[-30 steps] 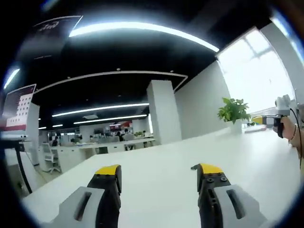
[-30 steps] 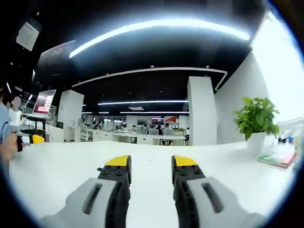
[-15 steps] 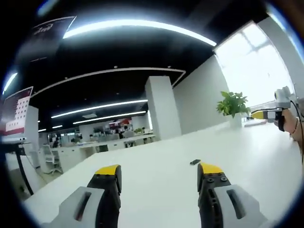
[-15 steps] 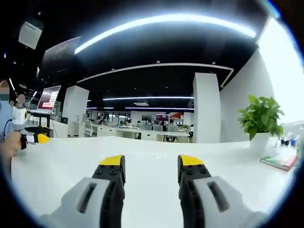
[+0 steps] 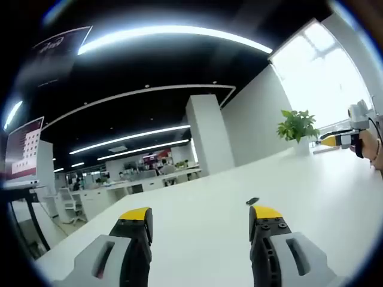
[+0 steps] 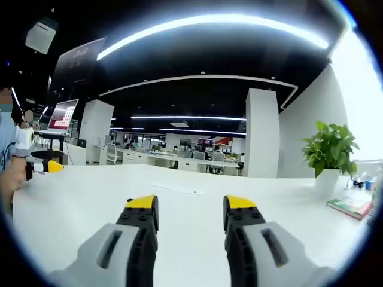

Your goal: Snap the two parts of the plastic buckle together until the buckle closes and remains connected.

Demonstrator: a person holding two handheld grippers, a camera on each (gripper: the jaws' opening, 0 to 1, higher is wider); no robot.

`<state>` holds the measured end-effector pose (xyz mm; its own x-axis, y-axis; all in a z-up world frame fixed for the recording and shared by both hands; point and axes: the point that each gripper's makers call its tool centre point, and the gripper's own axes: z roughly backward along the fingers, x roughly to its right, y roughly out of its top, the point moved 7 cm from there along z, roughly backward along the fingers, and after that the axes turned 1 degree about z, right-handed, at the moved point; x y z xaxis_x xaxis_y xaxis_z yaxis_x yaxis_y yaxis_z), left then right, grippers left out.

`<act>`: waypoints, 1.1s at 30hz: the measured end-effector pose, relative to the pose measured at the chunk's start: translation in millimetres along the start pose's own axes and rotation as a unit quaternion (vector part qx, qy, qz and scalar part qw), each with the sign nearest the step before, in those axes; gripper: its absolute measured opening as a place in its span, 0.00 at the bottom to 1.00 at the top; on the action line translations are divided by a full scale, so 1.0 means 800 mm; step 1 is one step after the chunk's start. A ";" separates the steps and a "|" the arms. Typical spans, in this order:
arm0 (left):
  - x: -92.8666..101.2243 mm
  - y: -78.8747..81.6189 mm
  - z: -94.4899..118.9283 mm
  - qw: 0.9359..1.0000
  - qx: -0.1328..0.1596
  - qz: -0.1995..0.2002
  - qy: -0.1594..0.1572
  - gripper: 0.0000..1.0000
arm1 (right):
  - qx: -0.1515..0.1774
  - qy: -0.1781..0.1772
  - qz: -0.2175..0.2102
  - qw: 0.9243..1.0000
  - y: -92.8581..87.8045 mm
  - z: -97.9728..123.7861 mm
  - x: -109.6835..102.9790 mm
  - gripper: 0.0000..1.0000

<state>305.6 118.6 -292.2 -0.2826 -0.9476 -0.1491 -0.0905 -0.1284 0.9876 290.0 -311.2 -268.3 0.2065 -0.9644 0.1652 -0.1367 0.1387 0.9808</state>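
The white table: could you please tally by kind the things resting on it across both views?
Small dark object, likely a buckle part: 1
Potted green plant: 1
Book: 1
Total: 3
The white table carries all three; both grippers are held above it.

A long white table (image 6: 90, 197) stretches through an open-plan office with a black ceiling (image 6: 197, 60), curved strip lights (image 6: 209, 24), a square white pillar (image 5: 209, 134), a potted green plant (image 6: 330, 149) and a bright window (image 5: 326, 78).

Left tool (image 5: 200, 216) jaws apart, small dark piece (image 5: 252, 201) on white table (image 5: 197, 197)
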 end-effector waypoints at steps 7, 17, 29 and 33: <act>0.002 -0.004 -0.002 1.000 -0.009 0.005 -0.008 0.66 | -0.013 -0.011 0.020 1.000 -0.002 0.000 0.001 0.44; 0.002 -0.006 -0.003 1.000 -0.021 -0.003 -0.008 0.66 | -0.013 -0.009 0.027 0.999 0.001 0.002 0.000 0.44; 0.006 -0.007 -0.002 0.999 -0.028 -0.005 -0.016 0.67 | -0.026 -0.012 0.026 0.999 -0.004 0.003 0.002 0.44; 0.008 -0.007 -0.002 0.999 -0.029 -0.011 -0.017 0.67 | -0.033 -0.003 0.024 0.999 -0.006 0.002 -0.001 0.44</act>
<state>305.7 112.8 -298.9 -0.3140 -0.9339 -0.1709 -0.0415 -0.1663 0.9852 288.9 -311.7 -273.5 0.1957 -0.9576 0.2113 -0.0817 0.1988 0.9766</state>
